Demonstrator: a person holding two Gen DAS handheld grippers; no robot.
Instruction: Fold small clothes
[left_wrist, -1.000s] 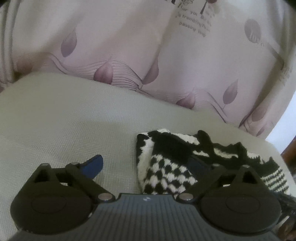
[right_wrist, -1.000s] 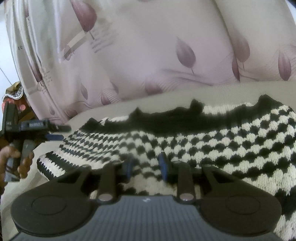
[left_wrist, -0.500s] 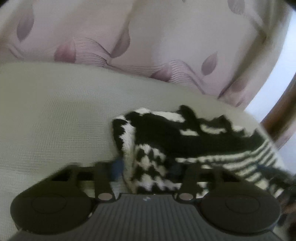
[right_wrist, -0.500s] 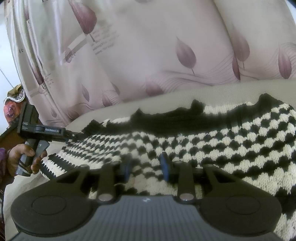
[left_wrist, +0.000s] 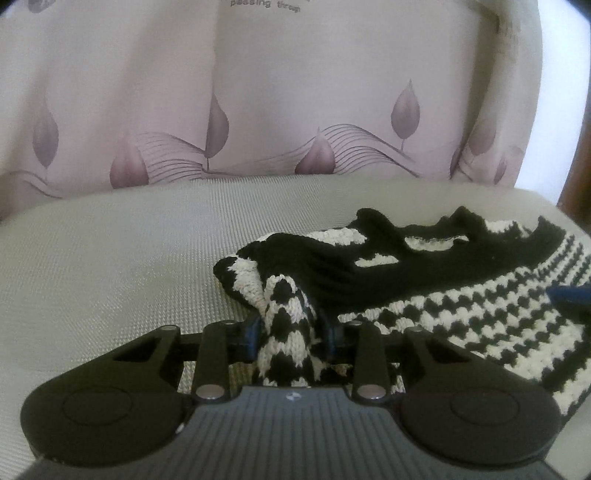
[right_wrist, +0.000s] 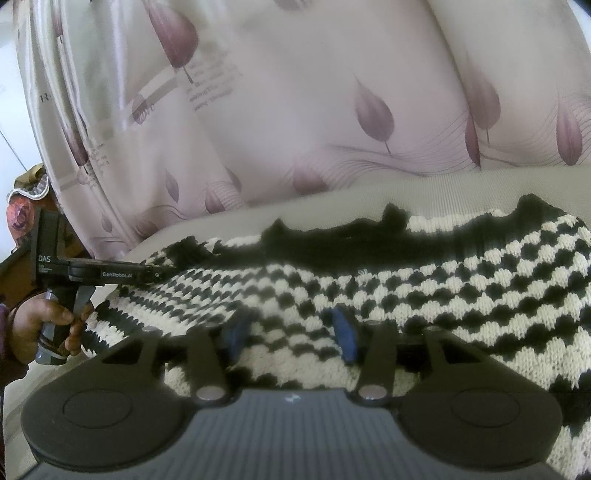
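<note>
One chunky checkered knit garment (left_wrist: 443, 306), bunched

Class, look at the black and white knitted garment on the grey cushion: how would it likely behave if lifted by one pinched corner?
The knitted garment probably droops: the fold between the left gripper pads is already bunched and bent. Its chunky knit likely resists slipping. Lying rumpled on the cushion, it looks soft, not stiff.

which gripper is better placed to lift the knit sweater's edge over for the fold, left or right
Left. The left gripper is closing on a bunched corner of the sweater; the right gripper is opening, its pads apart over flat knit.
</note>
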